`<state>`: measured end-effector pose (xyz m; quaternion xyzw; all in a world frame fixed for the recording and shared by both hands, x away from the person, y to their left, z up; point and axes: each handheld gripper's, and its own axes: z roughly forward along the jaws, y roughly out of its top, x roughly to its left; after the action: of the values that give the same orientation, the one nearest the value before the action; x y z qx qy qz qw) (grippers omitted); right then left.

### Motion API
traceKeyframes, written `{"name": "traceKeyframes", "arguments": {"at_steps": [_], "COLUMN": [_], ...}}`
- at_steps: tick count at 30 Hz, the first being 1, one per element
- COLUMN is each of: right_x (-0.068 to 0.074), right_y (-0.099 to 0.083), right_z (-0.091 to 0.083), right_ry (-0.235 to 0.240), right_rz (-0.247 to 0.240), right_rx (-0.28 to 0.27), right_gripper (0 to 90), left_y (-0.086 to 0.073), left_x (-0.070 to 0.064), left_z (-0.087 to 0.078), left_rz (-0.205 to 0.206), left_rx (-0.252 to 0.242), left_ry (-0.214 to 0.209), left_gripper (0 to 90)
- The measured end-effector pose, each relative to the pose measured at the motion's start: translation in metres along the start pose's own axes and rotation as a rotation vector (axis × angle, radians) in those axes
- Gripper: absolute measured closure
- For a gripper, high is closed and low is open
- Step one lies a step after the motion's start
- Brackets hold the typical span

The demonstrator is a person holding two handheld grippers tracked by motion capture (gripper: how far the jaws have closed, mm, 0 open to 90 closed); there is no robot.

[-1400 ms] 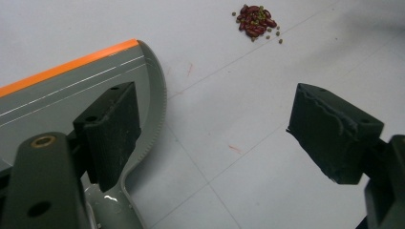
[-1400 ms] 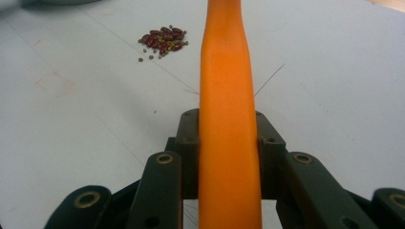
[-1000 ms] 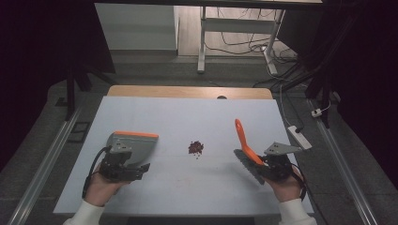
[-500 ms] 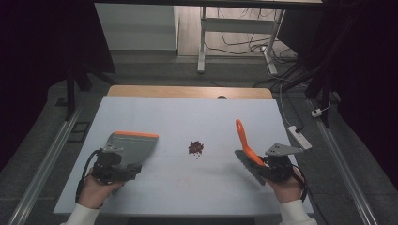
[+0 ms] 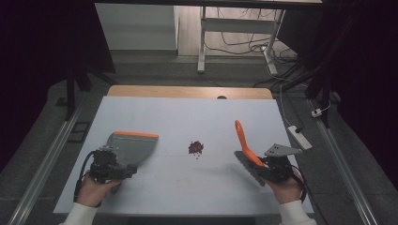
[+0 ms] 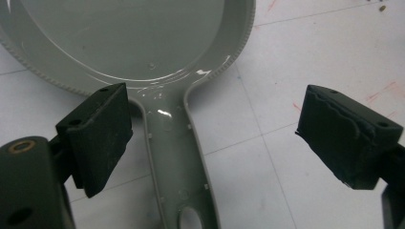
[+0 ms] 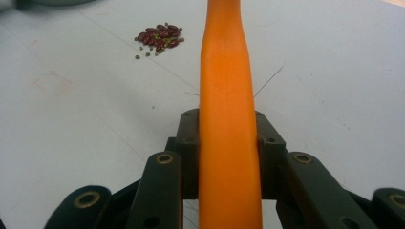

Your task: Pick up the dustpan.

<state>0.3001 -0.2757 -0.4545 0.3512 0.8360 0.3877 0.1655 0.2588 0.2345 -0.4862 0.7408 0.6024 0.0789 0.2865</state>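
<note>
A grey dustpan (image 5: 129, 149) with an orange front lip lies flat on the white table (image 5: 187, 117), left of centre; its pan is empty. In the left gripper view the pan's glossy grey inside (image 6: 129, 38) and its handle (image 6: 174, 157), with a hanging hole near the end, lie between the jaws. The left gripper (image 5: 109, 164) is released: its jaws stand wide apart on either side of the handle, neither touching it. A small heap of dark red beans (image 5: 195, 147), with a few tiny greenish grains (image 7: 145, 51) scattered beside it, sits on the table between the dustpan and the brush. The right gripper (image 5: 270, 165) is clenched on the brush's orange handle (image 7: 227, 119), which rises tilted away from the person; the grey bristle head (image 5: 248, 168) rests at the table.
</note>
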Motion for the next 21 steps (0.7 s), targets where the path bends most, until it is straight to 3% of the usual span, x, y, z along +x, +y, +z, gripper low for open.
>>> {"name": "traceKeyframes", "arguments": {"at_steps": [13,21], "right_x": [0.0,0.0], "right_y": [-0.002,-0.002], "right_z": [0.0,0.0], "right_ry": [-0.006,-0.004], "right_rz": [0.003,0.002], "right_rx": [0.0,0.002], "right_gripper": [69.9,69.9], "left_y": [-0.004,-0.007], "left_x": [0.011,0.021], "left_z": [0.007,0.017], "left_rz": [-0.035,-0.069], "left_rx": [0.033,0.062], "left_ry": [0.047,0.05], "left_gripper": [13.7,15.7]}}
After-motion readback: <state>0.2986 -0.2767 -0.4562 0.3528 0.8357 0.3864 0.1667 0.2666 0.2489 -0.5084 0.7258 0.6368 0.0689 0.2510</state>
